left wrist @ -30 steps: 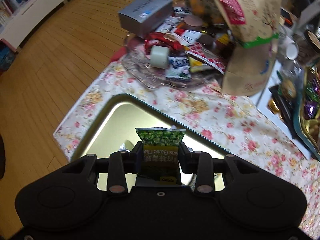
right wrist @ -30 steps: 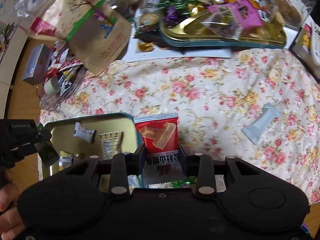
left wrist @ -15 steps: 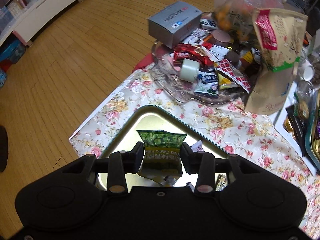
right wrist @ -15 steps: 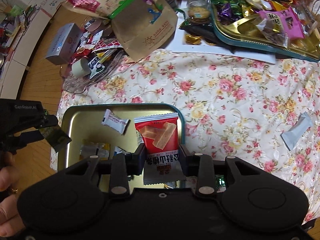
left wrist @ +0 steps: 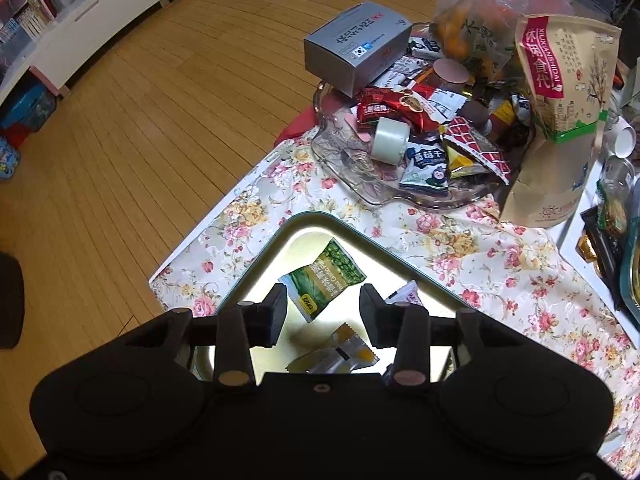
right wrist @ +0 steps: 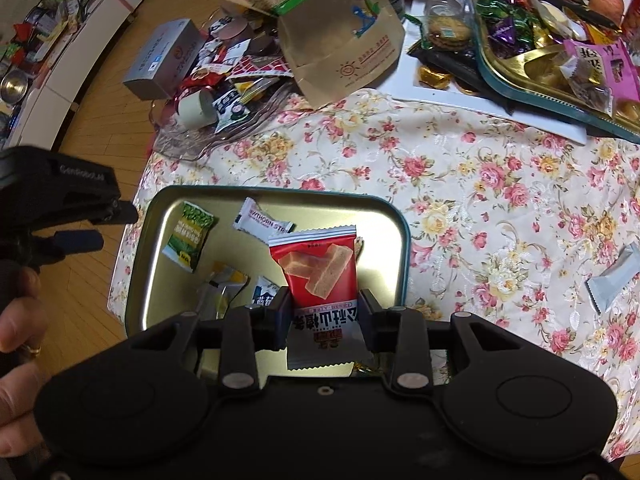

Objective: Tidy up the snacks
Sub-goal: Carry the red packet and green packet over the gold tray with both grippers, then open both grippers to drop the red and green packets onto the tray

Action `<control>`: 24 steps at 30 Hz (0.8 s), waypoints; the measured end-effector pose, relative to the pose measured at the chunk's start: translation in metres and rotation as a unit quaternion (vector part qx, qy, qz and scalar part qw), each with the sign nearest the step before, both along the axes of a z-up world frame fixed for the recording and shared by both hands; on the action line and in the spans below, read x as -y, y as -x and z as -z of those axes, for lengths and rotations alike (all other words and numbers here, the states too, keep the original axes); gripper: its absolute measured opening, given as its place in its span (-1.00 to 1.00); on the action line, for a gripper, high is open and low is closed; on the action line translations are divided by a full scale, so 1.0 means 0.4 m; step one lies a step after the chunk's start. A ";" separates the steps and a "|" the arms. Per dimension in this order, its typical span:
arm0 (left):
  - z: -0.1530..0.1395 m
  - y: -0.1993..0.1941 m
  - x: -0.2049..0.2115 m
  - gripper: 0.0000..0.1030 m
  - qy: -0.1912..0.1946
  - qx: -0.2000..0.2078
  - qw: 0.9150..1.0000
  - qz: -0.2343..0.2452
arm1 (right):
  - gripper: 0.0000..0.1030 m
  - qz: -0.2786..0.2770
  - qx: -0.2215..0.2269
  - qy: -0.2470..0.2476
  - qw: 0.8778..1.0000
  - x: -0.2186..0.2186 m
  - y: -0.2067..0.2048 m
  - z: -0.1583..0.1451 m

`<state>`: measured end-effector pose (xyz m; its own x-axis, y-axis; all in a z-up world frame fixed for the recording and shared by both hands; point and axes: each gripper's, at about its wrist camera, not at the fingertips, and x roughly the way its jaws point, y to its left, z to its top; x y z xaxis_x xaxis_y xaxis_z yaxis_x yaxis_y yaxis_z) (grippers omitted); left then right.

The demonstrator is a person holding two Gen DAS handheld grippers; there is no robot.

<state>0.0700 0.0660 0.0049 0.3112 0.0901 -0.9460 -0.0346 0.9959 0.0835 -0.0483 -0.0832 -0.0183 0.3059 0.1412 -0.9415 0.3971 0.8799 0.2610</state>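
A: Since the earlier frame, the left gripper [left wrist: 323,306] had spread wide, dropping the green pea packet [left wrist: 323,282] into the metal tin [right wrist: 402,236].

B: The right gripper [right wrist: 324,316] clamped the red biscuit packet [right wrist: 320,270], long axis upright, directly above that tin; the green packet lay farther left.

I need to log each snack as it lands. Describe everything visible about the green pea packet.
The green pea snack packet is a small sealed foil pouch, pea photo on its upper half, a yellow-green band with lettering below, crimped ends. It lies flat and tilted inside the teal-rimmed metal tin, near its left wall, touching no other snack. The open left gripper hangs above it.
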 end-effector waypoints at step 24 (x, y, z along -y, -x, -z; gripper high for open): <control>0.018 -0.007 0.011 -0.04 0.024 -0.049 0.998 0.012 | -0.22 -0.085 -0.006 0.006 0.996 -0.106 -0.001 0.021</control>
<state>0.0728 0.0616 -0.0022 0.2191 0.0381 -0.9750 -0.0047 0.9993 0.0380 -0.0477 -0.0406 -0.0266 0.2668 0.1790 -0.9470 0.2449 0.9378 0.2462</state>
